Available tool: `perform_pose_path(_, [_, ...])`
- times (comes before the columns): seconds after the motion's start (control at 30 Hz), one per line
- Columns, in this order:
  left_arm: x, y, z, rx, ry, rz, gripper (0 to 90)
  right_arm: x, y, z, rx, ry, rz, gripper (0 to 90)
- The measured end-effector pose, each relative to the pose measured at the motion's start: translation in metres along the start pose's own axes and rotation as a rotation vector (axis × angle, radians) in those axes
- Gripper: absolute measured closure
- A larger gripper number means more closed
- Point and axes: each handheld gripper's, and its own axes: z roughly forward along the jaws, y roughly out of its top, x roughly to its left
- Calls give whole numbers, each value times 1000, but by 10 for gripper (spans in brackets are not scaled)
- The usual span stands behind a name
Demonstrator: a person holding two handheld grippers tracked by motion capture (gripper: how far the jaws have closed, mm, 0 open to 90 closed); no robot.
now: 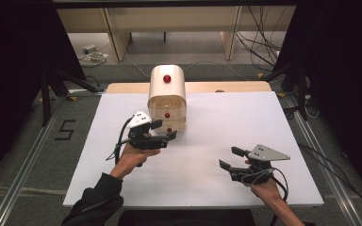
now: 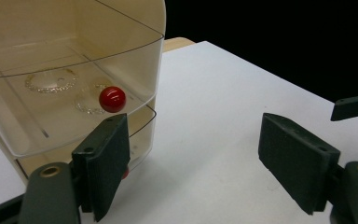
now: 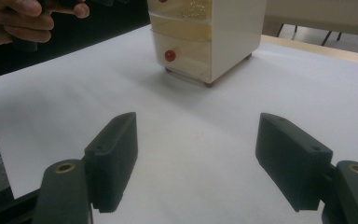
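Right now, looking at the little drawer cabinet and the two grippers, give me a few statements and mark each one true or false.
1. The left gripper has its jaws open beside the drawer cabinet. True.
2. The middle drawer is pulled out, with sparkly rings inside. True.
3. The drawer knobs are blue. False: they are red.
4. The right gripper is clamped on a knob. False: its jaws are open over the bare white table, apart from the cabinet.
5. The cabinet lies on its side. False: it stands upright.
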Motion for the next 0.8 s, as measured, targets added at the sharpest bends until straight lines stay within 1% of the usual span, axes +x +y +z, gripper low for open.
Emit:
perform_pose_path(0.03, [-1, 0, 0, -4, 0, -2, 241, 0, 0, 0, 0, 0, -1, 302])
perform_pose_path(0.1, [-3, -1, -1, -2, -2, 9, 237, 0, 0, 0, 0, 0, -1, 302])
perform_pose_path(0.13, [-4, -1, -2, -7, -7, 3, 235, 0, 0, 0, 0, 0, -1, 302])
perform_pose_path(0.27, [-7, -2, -3, -5, -13, 16, 228, 0, 0, 0, 0, 0, -1, 302])
perform_pose_path(0.37, [-10, -3, -4, -13, -13, 13, 225, 0, 0, 0, 1, 1, 0, 302])
perform_pose_path(0.53, [-11, -4, -7, -15, -16, 22, 222, 0, 0, 0, 0, 1, 0, 302])
perform_pose_path(0.8, [-14, -6, -10, -21, -14, 23, 221, 0, 0, 0, -3, 3, 3, 303])
